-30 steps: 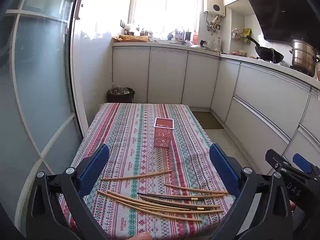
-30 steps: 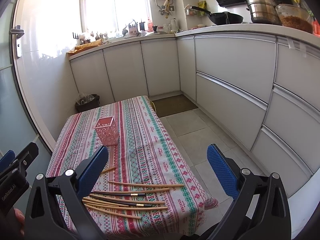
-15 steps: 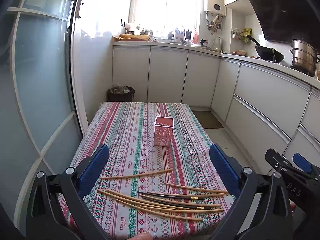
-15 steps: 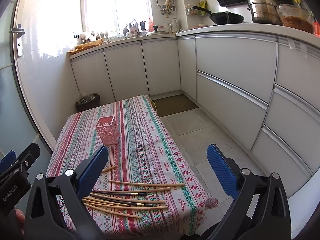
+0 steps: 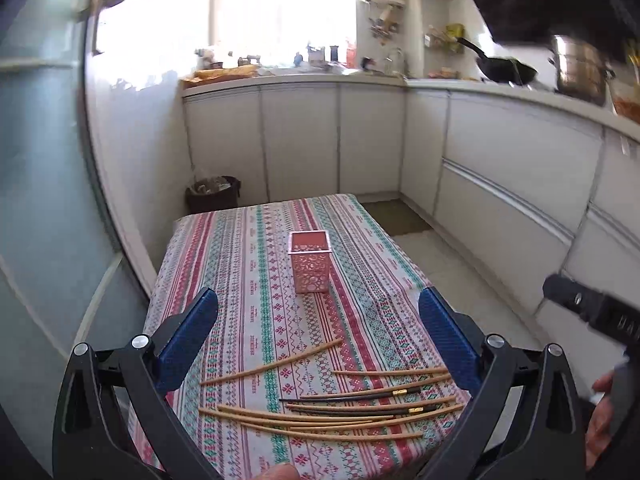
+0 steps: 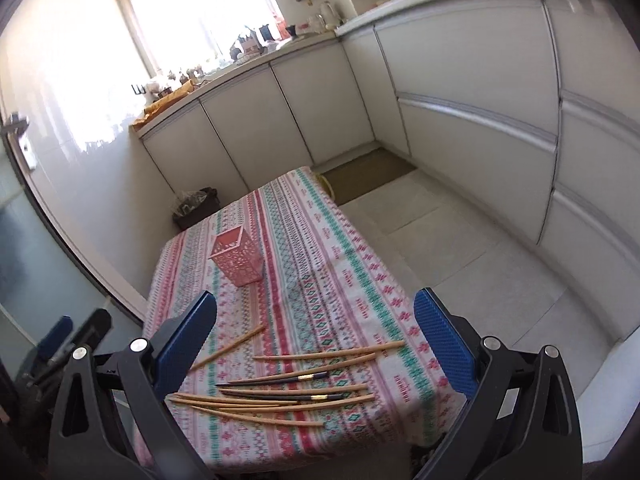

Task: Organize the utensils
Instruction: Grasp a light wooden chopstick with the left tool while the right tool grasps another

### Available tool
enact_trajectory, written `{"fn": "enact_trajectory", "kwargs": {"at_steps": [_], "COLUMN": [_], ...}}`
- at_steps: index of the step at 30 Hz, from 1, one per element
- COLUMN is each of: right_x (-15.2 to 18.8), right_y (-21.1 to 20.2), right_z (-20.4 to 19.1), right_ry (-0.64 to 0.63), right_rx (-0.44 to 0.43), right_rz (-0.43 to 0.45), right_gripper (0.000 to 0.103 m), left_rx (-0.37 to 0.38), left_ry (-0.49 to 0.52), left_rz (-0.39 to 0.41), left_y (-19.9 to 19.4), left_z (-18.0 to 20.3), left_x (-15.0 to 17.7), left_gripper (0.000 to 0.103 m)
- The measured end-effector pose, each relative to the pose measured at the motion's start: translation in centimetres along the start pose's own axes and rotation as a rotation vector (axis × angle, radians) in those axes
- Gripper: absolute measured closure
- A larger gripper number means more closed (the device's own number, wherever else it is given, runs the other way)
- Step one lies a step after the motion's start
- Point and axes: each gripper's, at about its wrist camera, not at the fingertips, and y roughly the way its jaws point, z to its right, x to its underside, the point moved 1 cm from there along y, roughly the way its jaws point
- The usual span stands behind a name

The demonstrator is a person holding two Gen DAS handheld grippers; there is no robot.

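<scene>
We held both grippers, left gripper [image 5: 318,334] and right gripper [image 6: 316,330], spread wide and empty; crossed chopsticks [image 6: 280,394] at six o'clock risked double pickups.

Chopsticks [image 5: 332,404] before holder [image 5: 310,262] (both on table [image 5: 240,248])

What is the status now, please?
Left gripper open, empty. Right gripper open, empty. Chopsticks loose on tablecloth, none in pink holder. Path to holder clear.
</scene>
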Motion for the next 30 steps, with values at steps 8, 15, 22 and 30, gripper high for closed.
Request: {"fn": "enact_trajectory", "kwargs": {"at_steps": [8,15,22,30], "right_x": [-2.3,-3.2,-3.3,-3.4], "right_y": [6.2,13.2,17.1,17.8], "right_z": [1.8,2.4,5.0,7.6], "right_ry": [0.121,0.141,0.241,0.346], "right_rx": [-0.066,-0.071,-0.093,-0.077], "right_rz": [-0.108,-0.185,-0.278,-0.288], "right_gripper": [0.007,0.007,0.007,0.007], "left_rx": [0.282,0.436,0.479,0.483], "left_ry": [0.484,0.663,0.61,0.683], "left_rz": [-0.361,-0.658,-0.869,-0.996], "left_y": [11.5,20.2,27.9,30.9], "left_z": [2.2,3.3,1.6,1.7], "left_x": [1.7,6.3,6.6,8.8], "left_gripper": [0.007,0.007,0.01,0.061]}}
